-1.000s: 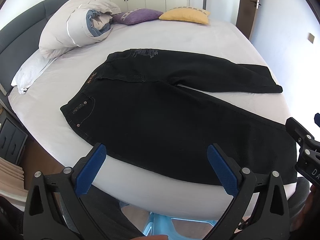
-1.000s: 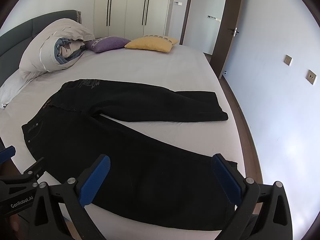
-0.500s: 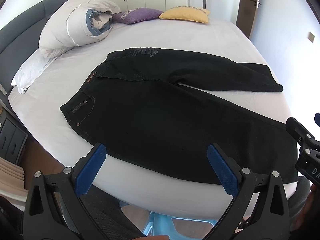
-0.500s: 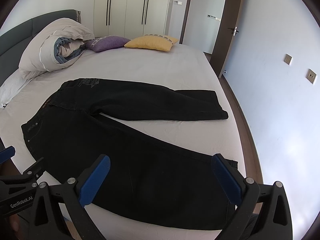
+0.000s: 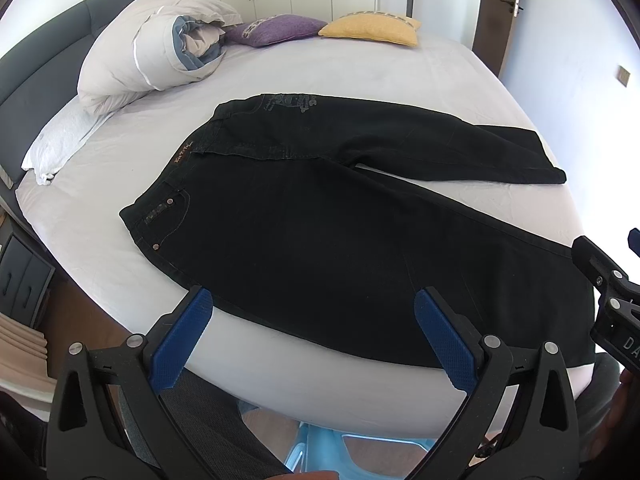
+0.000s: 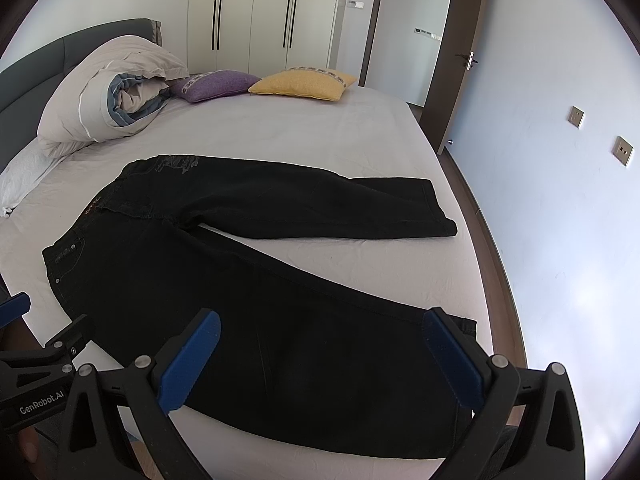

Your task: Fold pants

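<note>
From the left wrist camera, the left gripper [image 5: 314,336] hangs above the near edge of the bed [image 5: 360,68], its blue-padded fingers [image 5: 180,340] spread wide apart with nothing between them. Black pants [image 5: 320,232] lie flat and unfolded on the pale sheet, waistband toward the headboard side at left, one leg running toward the near right corner and the other angled away toward the far right edge. A rolled duvet [image 5: 152,52] sits by the grey headboard [image 5: 36,68], with a purple cushion [image 5: 280,28] and a yellow cushion [image 5: 372,30] just beyond it. Part of the right gripper's black frame shows at the right border.

From the right wrist camera, the right gripper [image 6: 320,354] is also wide open and empty, held over the lower part of the nearer leg of the pants [image 6: 240,280]. The two legs splay in a V, bare sheet between them. White wardrobe doors [image 6: 272,12] and an open dark door [image 6: 460,68] stand behind the bed [image 6: 320,128]. The left gripper's frame appears at the lower left edge
</note>
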A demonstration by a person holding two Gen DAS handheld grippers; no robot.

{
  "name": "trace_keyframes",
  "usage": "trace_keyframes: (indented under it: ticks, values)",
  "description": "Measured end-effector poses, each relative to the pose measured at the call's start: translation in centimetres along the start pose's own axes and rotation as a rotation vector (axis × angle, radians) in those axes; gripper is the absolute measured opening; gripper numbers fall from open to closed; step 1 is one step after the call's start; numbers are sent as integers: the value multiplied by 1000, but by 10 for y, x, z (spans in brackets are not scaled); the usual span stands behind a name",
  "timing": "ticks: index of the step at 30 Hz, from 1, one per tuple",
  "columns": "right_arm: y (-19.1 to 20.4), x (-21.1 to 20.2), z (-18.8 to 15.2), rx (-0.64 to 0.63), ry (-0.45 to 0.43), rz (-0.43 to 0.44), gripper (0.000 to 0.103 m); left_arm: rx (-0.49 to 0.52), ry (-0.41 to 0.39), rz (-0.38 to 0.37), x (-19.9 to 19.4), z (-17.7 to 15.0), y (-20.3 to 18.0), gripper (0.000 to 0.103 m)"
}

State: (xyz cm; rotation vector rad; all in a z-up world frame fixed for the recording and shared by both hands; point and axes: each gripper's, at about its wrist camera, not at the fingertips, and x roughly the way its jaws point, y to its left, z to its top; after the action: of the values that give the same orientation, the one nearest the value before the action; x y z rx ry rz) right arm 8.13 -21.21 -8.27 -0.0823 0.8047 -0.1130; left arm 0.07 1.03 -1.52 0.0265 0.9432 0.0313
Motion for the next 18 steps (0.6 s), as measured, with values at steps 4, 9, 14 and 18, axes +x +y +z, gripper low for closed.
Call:
trace_keyframes:
  ticks: [4,9,14,18]
  values:
    - [0,0,0,-1,1,0,103,-1,1,0,1,0,0,103]
    - [0,1,-1,0,1,0,103,-3,3,1,2,-1,1,103]
    - [-1,1,-1,-1,3,1,103,-3,4,1,3,0,0,103]
    - [-1,1,-1,-1,3,1,103,-2,6,2,3,1,-1,103]
